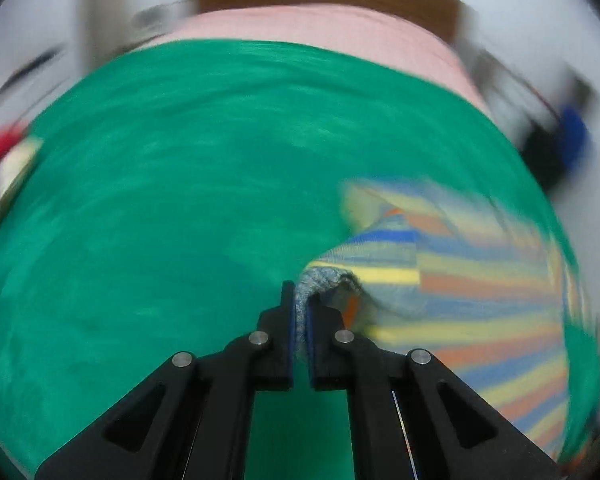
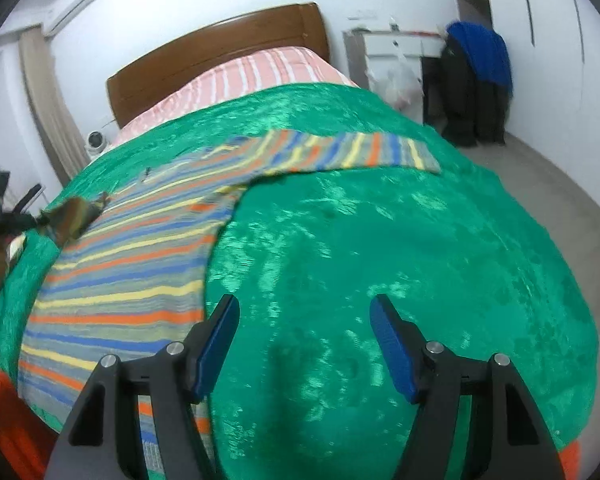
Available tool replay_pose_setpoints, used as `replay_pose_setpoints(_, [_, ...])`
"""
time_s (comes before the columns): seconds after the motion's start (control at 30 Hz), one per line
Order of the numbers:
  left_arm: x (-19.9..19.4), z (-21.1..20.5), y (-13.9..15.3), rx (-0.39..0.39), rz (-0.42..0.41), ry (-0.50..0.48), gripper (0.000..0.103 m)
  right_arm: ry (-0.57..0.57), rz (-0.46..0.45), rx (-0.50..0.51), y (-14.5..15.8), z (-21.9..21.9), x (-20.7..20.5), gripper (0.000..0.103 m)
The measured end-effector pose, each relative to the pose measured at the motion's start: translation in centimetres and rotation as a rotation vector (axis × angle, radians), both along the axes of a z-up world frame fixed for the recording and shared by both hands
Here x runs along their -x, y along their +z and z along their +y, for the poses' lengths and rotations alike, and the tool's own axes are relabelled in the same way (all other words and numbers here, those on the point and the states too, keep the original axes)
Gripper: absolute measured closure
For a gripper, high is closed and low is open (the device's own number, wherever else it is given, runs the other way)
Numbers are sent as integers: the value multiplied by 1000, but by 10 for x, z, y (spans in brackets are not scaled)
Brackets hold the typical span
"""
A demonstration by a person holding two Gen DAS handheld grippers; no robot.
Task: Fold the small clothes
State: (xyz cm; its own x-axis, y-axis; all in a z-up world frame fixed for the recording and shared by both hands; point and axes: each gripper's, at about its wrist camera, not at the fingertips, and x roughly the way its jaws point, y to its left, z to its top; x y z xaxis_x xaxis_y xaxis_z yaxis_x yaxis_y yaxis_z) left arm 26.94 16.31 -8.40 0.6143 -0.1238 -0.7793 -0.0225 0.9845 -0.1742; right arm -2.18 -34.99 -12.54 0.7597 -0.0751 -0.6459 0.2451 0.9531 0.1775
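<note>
Left wrist: left gripper (image 1: 300, 300) tilted downward, pinching striped garment (image 1: 460, 300).

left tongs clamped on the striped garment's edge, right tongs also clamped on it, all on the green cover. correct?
Not quite: the right tongs stand open and empty above the green cover, as the right wrist view shows. The rest holds: the left tongs are shut on the striped garment, which lies on that cover.

Shiny green cloth (image 2: 380, 240), knitted striped garment (image 2: 119, 280)
</note>
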Motion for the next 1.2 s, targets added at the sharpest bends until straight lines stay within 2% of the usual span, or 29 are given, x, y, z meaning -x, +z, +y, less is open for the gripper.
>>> replay_pose_setpoints(0.03, [-5, 32, -3, 23, 14, 93, 101, 10, 4, 5, -2, 3, -2, 35])
replay_pose_setpoints(0.1, [-11, 64, -13, 23, 46, 172, 101, 19, 21, 4, -6, 6, -5, 35])
replay_pose_setpoints(0.2, [-15, 81, -30, -9, 83, 203, 101, 29, 48, -11, -17, 9, -10, 35])
replay_pose_setpoints(0.47, [-5, 124, -61, 89, 120, 339, 101, 19, 78, -13, -28, 10, -11, 35])
replay_pose_setpoints(0.73, [1, 132, -79, 142, 142, 388, 101, 24, 89, -3, -33, 11, -16, 35])
replay_pose_setpoints(0.8, [1, 133, -81, 144, 144, 389, 95, 25, 87, -2, -34, 11, -16, 35])
replay_pose_setpoints(0.9, [6, 136, -80, 134, 136, 392, 94, 26, 84, 0, -33, 11, -15, 35])
replay_pose_setpoints(0.93, [13, 138, -78, 136, 134, 397, 92, 26, 83, 0, -33, 11, -15, 35])
replay_pose_setpoints(1.0, [28, 145, -73, 145, 119, 410, 72, 26, 77, -2, -32, 11, -15, 35])
replay_pose_setpoints(1.03, [39, 147, -69, 144, 107, 419, 67, 22, 74, -1, -31, 10, -14, 35])
replay_pose_setpoints(1.1, [66, 145, -60, 143, 62, 428, 36, 8, 64, 2, -27, 8, -12, 34])
replay_pose_setpoints(1.17, [98, 132, -54, 134, 21, 398, 20, -14, 48, 12, -21, 4, -10, 28])
replay_pose_setpoints(1.2, [105, 126, -54, 127, 12, 381, 16, -32, 33, 21, -16, 1, -10, 26])
